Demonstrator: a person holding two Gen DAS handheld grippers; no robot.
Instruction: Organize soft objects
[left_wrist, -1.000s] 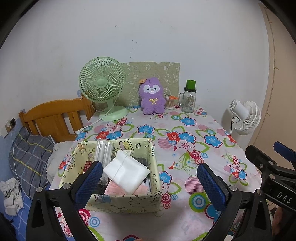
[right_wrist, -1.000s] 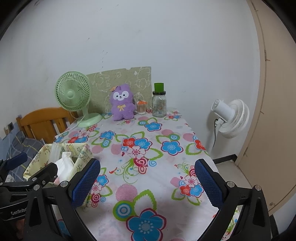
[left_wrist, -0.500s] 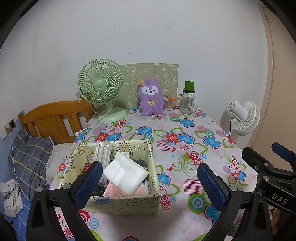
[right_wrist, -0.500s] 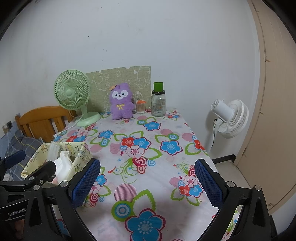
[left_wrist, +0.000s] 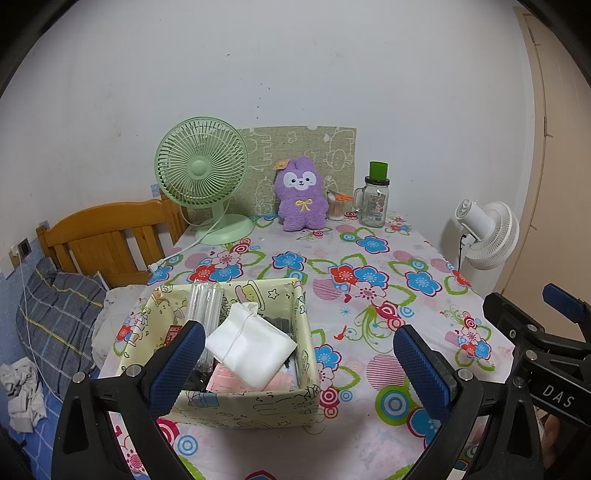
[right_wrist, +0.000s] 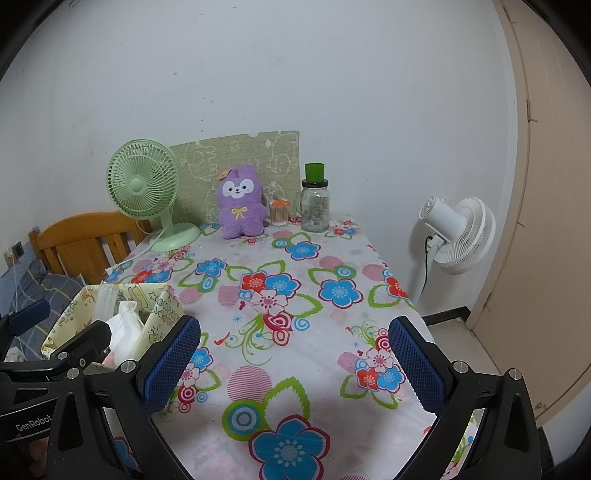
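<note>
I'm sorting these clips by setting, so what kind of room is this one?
Most likely a bedroom at home. A wooden bed headboard with a plaid pillow stands beside the flower-print table, and a purple plush toy and green desk fan sit by the wall.

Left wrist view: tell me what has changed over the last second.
Both views drew back slightly from the table, so the fabric box and purple plush look a little farther away. Nothing was grasped or released: both grippers kept their jaws open and empty. Objects stayed put.
</note>
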